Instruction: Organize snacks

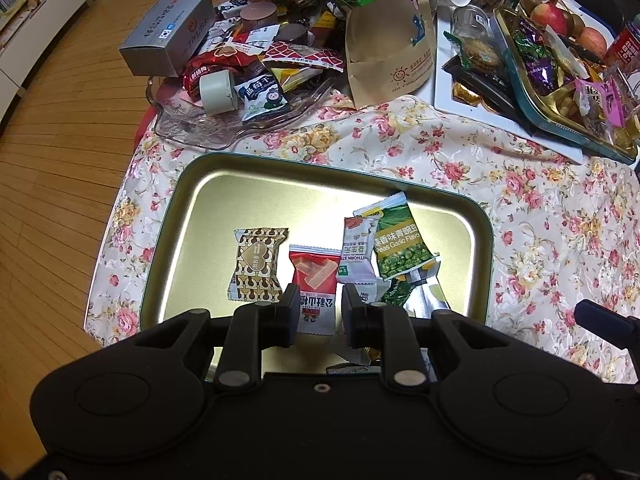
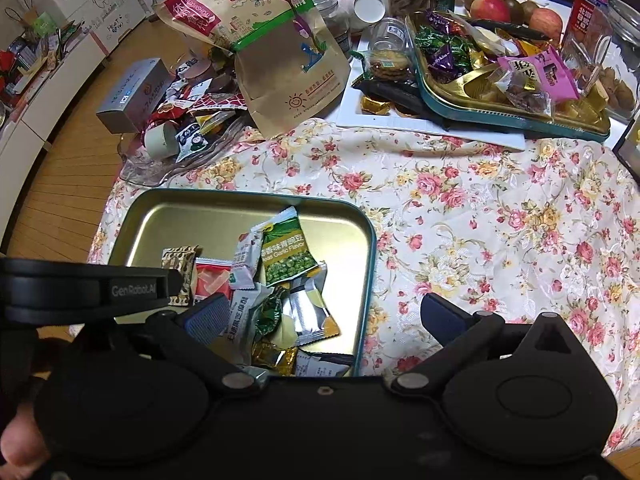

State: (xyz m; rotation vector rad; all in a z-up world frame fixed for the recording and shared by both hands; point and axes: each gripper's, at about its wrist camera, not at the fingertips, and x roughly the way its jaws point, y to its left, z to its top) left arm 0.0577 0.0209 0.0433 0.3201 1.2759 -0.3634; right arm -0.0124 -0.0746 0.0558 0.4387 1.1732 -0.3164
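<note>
A gold tin tray with a teal rim point(image 1: 208, 208) point(image 2: 168, 216) lies on the floral cloth and holds several snack packets. Among them are a brown patterned packet point(image 1: 256, 264), a red hawthorn packet point(image 1: 314, 280) point(image 2: 212, 280), a white stick packet point(image 1: 356, 252) and a green pea packet point(image 1: 400, 244) point(image 2: 286, 252). My left gripper point(image 1: 320, 312) hovers over the red packet with its jaws partly open, a finger on each side of the packet's near end. My right gripper point(image 2: 320, 320) is wide open over the tray's right edge and holds nothing.
A clear glass dish point(image 1: 192, 128) heaped with snacks, a silver box point(image 1: 168, 32) and a kraft paper bag point(image 1: 388, 48) stand behind the tray. A second teal tray point(image 2: 500, 112) with candy sits at the back right on a white board. Wooden floor lies to the left.
</note>
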